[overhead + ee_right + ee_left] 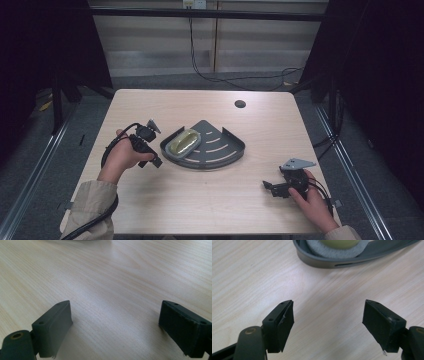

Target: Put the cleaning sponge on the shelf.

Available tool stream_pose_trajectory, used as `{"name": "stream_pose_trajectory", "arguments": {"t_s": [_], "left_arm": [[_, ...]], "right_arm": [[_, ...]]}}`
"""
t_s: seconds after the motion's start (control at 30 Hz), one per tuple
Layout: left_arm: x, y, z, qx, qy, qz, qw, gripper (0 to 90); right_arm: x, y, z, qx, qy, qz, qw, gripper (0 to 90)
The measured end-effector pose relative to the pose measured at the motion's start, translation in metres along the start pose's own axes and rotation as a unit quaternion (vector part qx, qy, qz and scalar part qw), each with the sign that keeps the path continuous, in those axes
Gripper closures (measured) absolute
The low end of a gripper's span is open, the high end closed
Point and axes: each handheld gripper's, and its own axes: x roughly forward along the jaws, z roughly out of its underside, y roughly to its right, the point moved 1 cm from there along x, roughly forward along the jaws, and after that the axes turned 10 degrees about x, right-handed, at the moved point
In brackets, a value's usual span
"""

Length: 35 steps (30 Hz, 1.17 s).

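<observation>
high view / left gripper [150, 145]: in my left hand, low over the table [150, 200], just beside the left end of the dark corner tray [227, 150], not touching it
high view / soap dish [183, 142]: grey oval dish with a yellow-green bar in it, sitting in the tray's left end, tilted against the rim
high view / right gripper [270, 187]: near the front right of the table, well apart from the tray
left gripper view / jaws: wide apart, nothing between them, bare wood below
left gripper view / target: tray rim [322, 262] and grey dish [332, 251] straight ahead at the top, near but not reached
right gripper view / jaws: wide apart, nothing held, facing bare table
progress: dish looks placed in the tray, or not yet lifted out; can't tell which
left to do: my guess, left closes in on the dish, right idle
</observation>
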Motion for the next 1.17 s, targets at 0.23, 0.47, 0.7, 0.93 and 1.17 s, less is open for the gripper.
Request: {"name": "stream_pose_trajectory", "arguments": {"t_s": [0.23, 0.47, 0.7, 0.93, 1.17], "left_arm": [[0.000, -0.004, 0.014, -0.011, 0.014, 0.004, 0.9998, 24.8], [0.001, -0.011, 0.031, -0.025, 0.026, 0.010, 0.9993, 24.8], [0.004, -0.015, 0.047, -0.039, 0.043, 0.007, 0.9983, 24.8], [0.009, -0.014, 0.065, -0.054, 0.059, 0.010, 0.9967, 24.8], [0.015, -0.016, 0.077, -0.064, 0.067, 0.012, 0.9956, 25.1]], "right_arm": [[0.000, 0.000, 0.000, 0.000, 0.000, 0.000, 1.0000, 10.6], [0.000, 0.000, 0.000, -0.001, 0.001, 0.000, 1.0000, 10.6], [0.000, 0.000, 0.000, -0.001, 0.001, 0.000, 1.0000, 10.6], [0.000, 0.000, 0.000, 0.000, 0.001, 0.000, 1.0000, 10.6], [0.000, 0.000, 0.000, 0.000, 0.001, 0.000, 1.0000, 10.6]]}}
